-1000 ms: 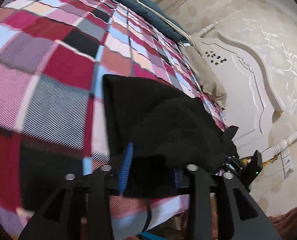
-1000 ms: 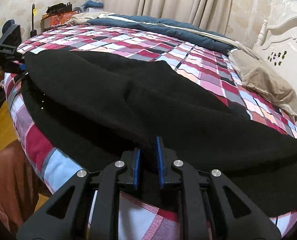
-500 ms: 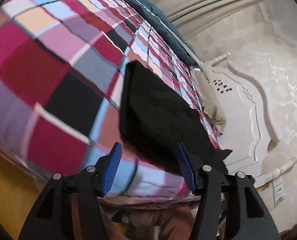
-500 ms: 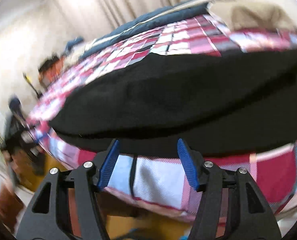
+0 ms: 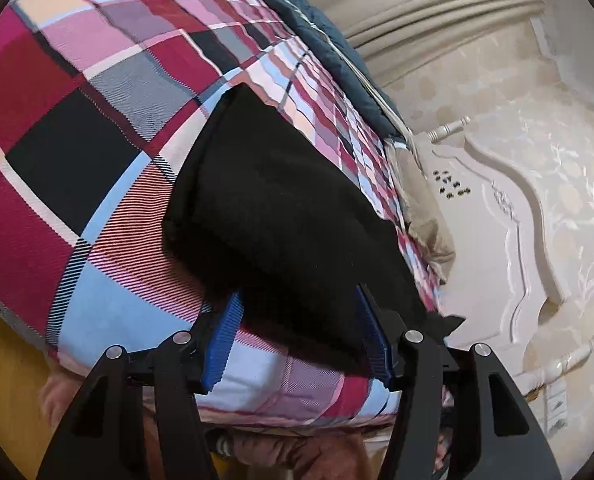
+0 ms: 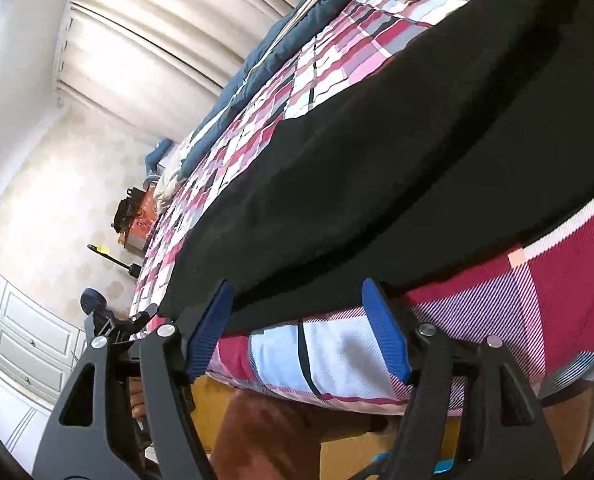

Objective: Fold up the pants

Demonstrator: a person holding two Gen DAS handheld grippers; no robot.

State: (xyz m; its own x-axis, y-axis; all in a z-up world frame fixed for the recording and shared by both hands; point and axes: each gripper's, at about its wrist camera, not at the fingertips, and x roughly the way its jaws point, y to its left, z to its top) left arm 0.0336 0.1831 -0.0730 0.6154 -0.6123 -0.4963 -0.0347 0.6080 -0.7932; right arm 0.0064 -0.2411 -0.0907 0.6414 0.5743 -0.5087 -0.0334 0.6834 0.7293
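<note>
Left wrist view: the left hand-held gripper (image 5: pixel 297 332) stands about half open, its blue pads (image 5: pixel 223 340) apart at the near edge of the black pants (image 5: pixel 281 216), gripping nothing. The pants lie folded on the plaid bed (image 5: pixel 97 128). Beyond them lie a blue quilt (image 5: pixel 329 52), a tan pillow (image 5: pixel 425 216) and a white headboard (image 5: pixel 497 248).

Right wrist view: the right hand-held gripper (image 6: pixel 297 332) has just been opening; its jaws stand wide at the pants (image 6: pixel 377 168) edge, not pressing on it. Curtains (image 6: pixel 157 40), white drawers (image 6: pixel 13 332) and a box (image 6: pixel 137 228) stand behind.
</note>
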